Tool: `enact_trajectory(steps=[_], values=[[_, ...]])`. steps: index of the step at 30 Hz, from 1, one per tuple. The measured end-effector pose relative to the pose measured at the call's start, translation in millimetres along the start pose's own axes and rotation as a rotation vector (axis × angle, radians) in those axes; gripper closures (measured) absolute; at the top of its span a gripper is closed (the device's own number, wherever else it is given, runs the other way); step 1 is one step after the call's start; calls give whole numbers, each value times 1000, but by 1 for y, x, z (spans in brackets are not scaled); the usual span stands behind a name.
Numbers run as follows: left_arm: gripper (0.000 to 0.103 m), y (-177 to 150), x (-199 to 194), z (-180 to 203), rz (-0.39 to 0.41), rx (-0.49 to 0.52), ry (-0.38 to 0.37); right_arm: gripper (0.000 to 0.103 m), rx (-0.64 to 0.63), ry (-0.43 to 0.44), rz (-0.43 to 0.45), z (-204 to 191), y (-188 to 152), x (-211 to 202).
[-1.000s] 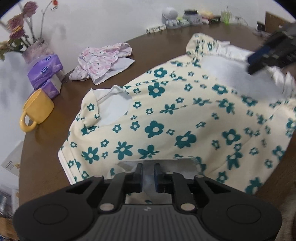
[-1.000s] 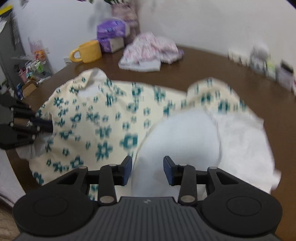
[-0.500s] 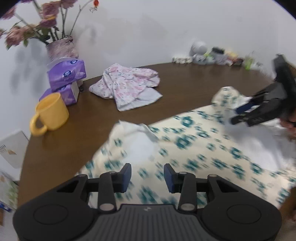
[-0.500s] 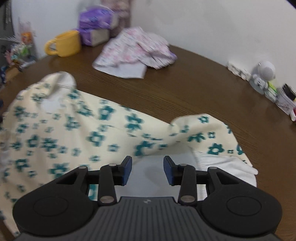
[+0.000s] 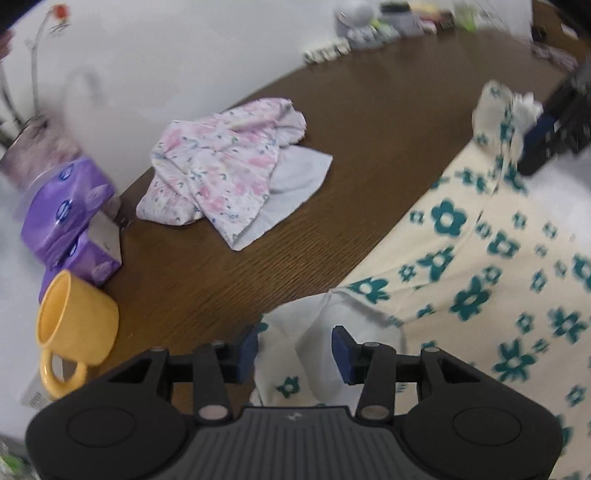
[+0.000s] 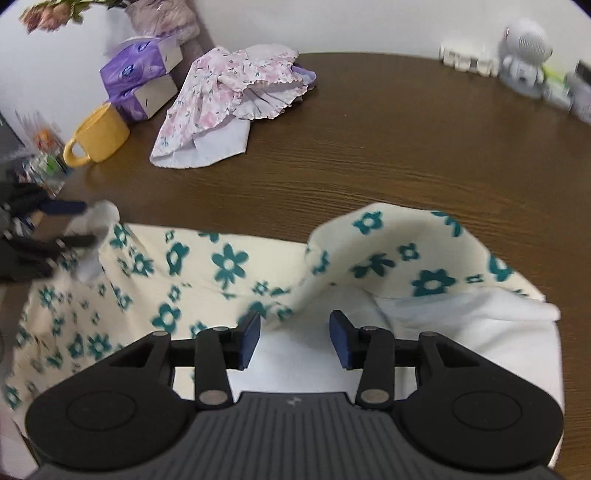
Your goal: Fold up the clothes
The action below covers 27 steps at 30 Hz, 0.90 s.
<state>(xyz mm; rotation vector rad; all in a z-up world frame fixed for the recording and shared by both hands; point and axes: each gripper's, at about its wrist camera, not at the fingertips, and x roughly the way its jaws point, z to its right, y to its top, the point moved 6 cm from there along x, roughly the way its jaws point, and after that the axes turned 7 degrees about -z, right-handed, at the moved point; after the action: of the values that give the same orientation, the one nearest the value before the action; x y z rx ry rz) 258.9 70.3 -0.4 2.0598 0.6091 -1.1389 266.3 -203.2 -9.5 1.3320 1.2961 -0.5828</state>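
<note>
A cream garment with teal flowers [image 5: 480, 258] lies spread on the brown table [image 5: 369, 129], part of its white inner side turned up [image 6: 443, 332]. My left gripper [image 5: 294, 352] is open, and a white-lined corner of the garment lies between its blue pads without being pinched. From the right wrist view, that left gripper [image 6: 74, 223] sits at the garment's left end. My right gripper [image 6: 294, 338] is open above the folded-over edge of the cream garment [image 6: 221, 266]. In the left wrist view the right gripper [image 5: 535, 147] is blurred, at the garment's far end.
A crumpled pink floral garment [image 6: 229, 92] lies further back on the table. A yellow mug [image 6: 99, 134], purple tissue packs [image 6: 140, 74] and a flower vase [image 6: 162, 18] stand at the left. A white figurine [image 6: 524, 55] and small items line the back wall.
My left gripper was shut on the garment's near hem a second ago; it has opened, let go and moved to a corner. My right gripper stayed open and shifted over the fold.
</note>
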Motion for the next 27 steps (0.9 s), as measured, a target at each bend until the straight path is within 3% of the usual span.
enact_trajectory(steps=[6, 8, 9, 11, 14, 19, 22, 27], values=[[63, 4, 12, 0, 21, 58, -44, 58, 120, -2, 30, 3, 19, 12], [97, 5, 14, 1, 21, 57, -75, 62, 147, -8, 46, 3, 22, 14], [101, 5, 14, 3, 27, 61, -60, 78, 158, -12, 52, 3, 23, 16], [102, 6, 11, 9, 52, 80, -11, 96, 190, -5, 56, 3, 24, 19], [102, 12, -10, 8, 177, 115, 94, 96, 245, 37, 133, 6, 31, 10], [101, 20, -10, 2, 281, 142, 320, 96, 299, 55, 239, 13, 36, -3], [101, 24, -4, 0, 319, 136, 358, 96, 349, 109, 283, 19, 38, -3], [100, 29, 20, 5, 316, 203, 431, 93, 320, 35, 270, 18, 39, 8]])
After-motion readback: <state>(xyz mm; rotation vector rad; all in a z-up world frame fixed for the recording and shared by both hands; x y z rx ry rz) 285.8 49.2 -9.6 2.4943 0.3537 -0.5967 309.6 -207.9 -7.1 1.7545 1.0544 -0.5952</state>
